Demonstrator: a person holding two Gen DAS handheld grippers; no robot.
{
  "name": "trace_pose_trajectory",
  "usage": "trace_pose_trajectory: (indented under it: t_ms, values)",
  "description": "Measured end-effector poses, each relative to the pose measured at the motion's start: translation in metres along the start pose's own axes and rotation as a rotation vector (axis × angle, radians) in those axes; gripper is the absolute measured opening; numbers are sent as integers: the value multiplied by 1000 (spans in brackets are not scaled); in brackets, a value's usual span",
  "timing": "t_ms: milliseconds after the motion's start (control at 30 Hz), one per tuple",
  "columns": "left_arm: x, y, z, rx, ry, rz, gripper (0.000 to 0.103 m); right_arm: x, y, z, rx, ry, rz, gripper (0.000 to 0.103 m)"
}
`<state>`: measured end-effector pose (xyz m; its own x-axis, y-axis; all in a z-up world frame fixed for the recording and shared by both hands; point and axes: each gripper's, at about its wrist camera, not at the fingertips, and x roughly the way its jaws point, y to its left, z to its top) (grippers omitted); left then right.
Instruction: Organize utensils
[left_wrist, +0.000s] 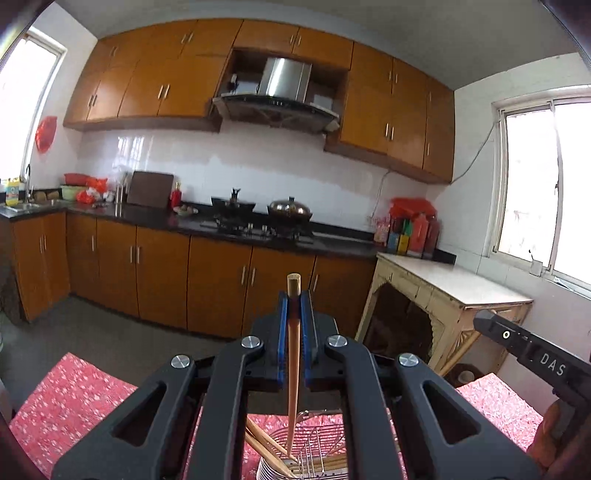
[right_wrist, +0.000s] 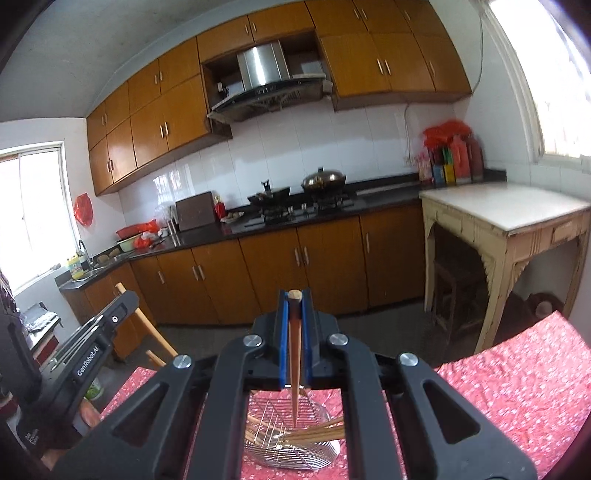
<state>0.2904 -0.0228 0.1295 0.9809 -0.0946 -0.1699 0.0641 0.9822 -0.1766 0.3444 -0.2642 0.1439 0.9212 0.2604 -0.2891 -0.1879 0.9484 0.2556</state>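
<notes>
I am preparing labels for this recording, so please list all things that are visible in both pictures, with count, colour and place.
chopstick in left gripper: one, wooden, upright between the pads
chopstick in right gripper: one, wooden, upright between the pads
loose chopsticks: several, wooden, lying in the rack
wire rack: one, silver, on the tablecloth
tablecloth: one, red floral, under the rack
wok with lid: one, dark metal, on the stove
range hood: one, steel, under the upper cabinets
side table: one, cream, by the window
left gripper: black, blue pads, shut
right gripper: black, blue pads, shut
</notes>
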Motion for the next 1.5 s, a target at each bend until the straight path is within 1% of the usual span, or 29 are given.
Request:
trace_pose_trajectory:
  t_ms: [133,333,433,467,500,533,567,600,633,667,733,900,967,1067,1100,1233,1300,1367,1400,1433,1467,1500]
  values:
    - [6,2,-7,1,21,-7,6,13,-7,-7,19,25,12,8]
    - [16,4,-10,1,45,-9,6,26,-5,-13,19,46,21,8]
    - [20,5,-13,-2,69,-7,6,31,-4,-15,-1,60,2,9]
    - [19,6,-13,-4,70,1,7,30,-4,-16,-4,53,-15,9]
    - [19,7,-13,-5,66,7,7,28,-4,-16,-8,47,-27,14]
    - [17,8,-12,-4,66,5,7,26,-4,-16,-10,42,-34,23]
    - [16,9,-11,-2,65,10,8,23,-5,-16,-9,35,-39,27]
    - [13,11,-10,-2,63,18,9,21,-6,-16,-9,28,-45,30]
    - [12,13,-9,-3,64,22,15,17,-6,-15,-13,22,-51,31]
    - [9,15,-7,-4,63,31,23,15,-7,-15,-15,18,-54,31]
    - [1,20,-5,-6,51,48,29,9,-8,-15,-24,9,-67,32]
    - [-13,29,-1,-9,46,78,31,-6,-6,-17,-50,-7,-105,37]
    - [-18,32,0,-11,48,88,35,-13,-5,-18,-55,-11,-120,39]
    - [-30,37,0,-9,43,102,37,-25,-3,-22,-66,-26,-137,45]
    - [-33,38,-1,-7,44,104,38,-30,-1,-24,-73,-30,-143,47]
    - [-51,43,-10,2,48,109,48,-45,9,-34,-109,-43,-154,57]
    - [-60,45,-15,6,47,108,53,-54,15,-41,-123,-50,-145,61]
    - [-70,47,-21,11,45,108,61,-64,20,-49,-127,-59,-133,69]
    - [-74,49,-24,13,47,109,63,-68,21,-53,-126,-64,-131,75]
    - [-79,50,-26,14,49,107,69,-75,23,-59,-119,-77,-130,85]
    - [-85,51,-30,15,50,102,77,-81,25,-63,-115,-89,-128,90]
    - [-91,52,-33,17,52,99,82,-89,26,-68,-109,-110,-130,99]
